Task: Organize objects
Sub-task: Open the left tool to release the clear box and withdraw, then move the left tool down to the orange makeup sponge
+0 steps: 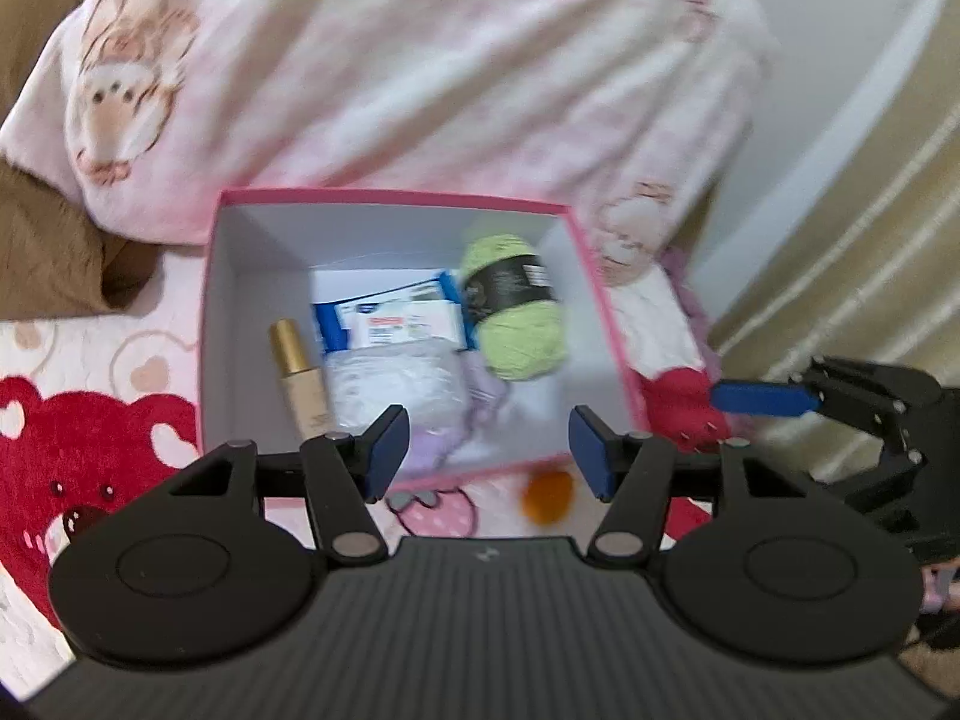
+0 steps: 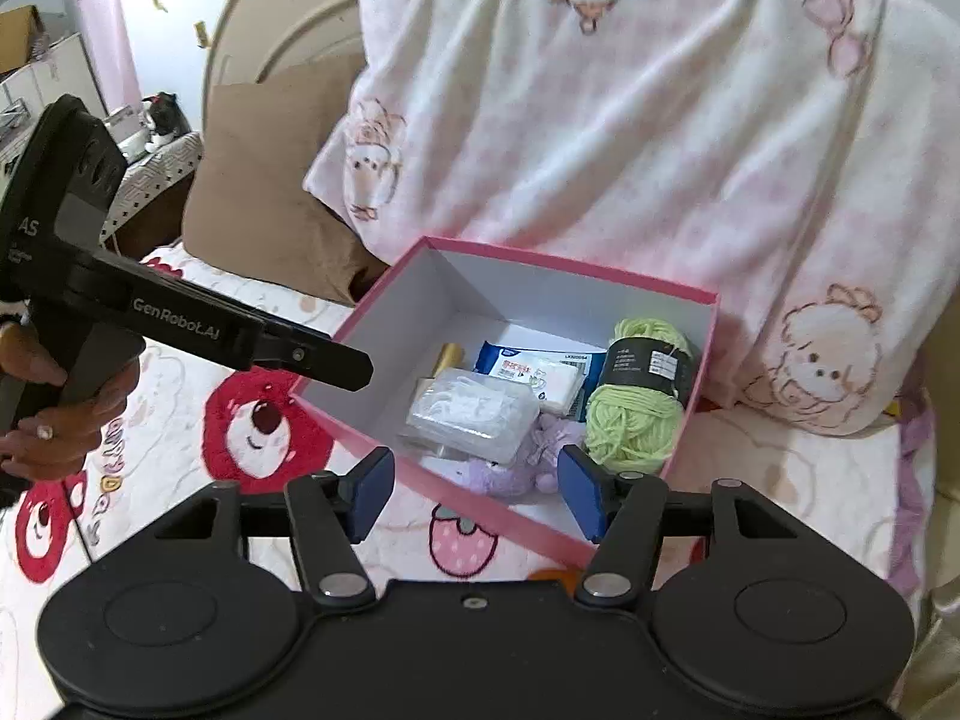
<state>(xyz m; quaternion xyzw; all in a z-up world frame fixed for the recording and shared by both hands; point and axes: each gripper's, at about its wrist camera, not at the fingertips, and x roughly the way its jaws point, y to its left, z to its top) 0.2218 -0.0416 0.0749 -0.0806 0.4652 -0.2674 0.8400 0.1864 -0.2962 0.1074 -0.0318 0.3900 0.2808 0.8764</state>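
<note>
left wrist: fuzzy green yarn skein in square pink box

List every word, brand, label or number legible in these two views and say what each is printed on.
"GenRobot.AI": white lettering along the side of the left gripper, right wrist view.
"AS": white letters on the same gripper's body, cut off at the frame edge.
Black band on the green yarn ball: small print, unreadable.
Blue and white packet in the pink box: red characters and a small code, too blurred to read.
Gold-capped bottle: no legible text.
</note>
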